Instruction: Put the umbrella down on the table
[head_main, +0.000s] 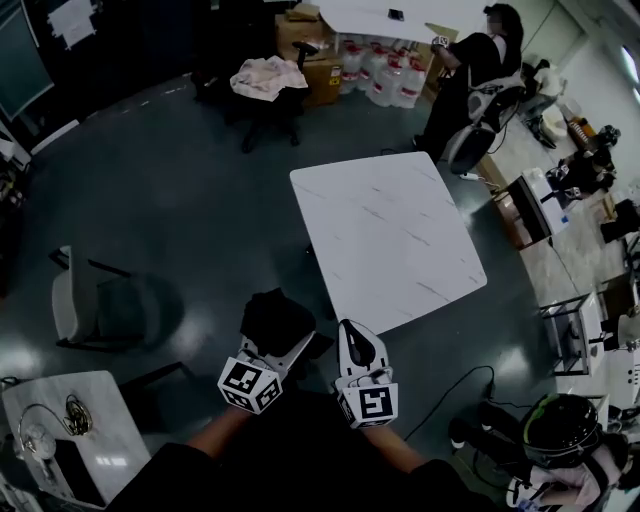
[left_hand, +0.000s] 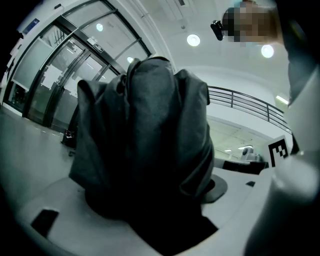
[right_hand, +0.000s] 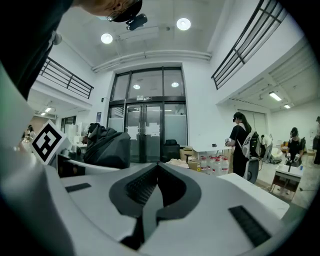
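Note:
A folded black umbrella (head_main: 274, 320) is bunched between the jaws of my left gripper (head_main: 285, 347), which is shut on it. In the left gripper view the umbrella's dark fabric (left_hand: 150, 150) fills the middle and hides the jaw tips. My right gripper (head_main: 356, 335) hangs just to the right of it, shut with nothing inside; its dark pads (right_hand: 145, 187) meet in the right gripper view, where the umbrella (right_hand: 106, 146) shows at the left. Both grippers are held near my body, short of the near corner of the white marble table (head_main: 390, 240).
A grey chair (head_main: 100, 305) stands at the left, and a small white table (head_main: 100, 450) with a coiled cable sits at the bottom left. A person (head_main: 470, 75) stands beyond the table near water bottles (head_main: 390, 78). A helmet (head_main: 560, 425) lies at the bottom right.

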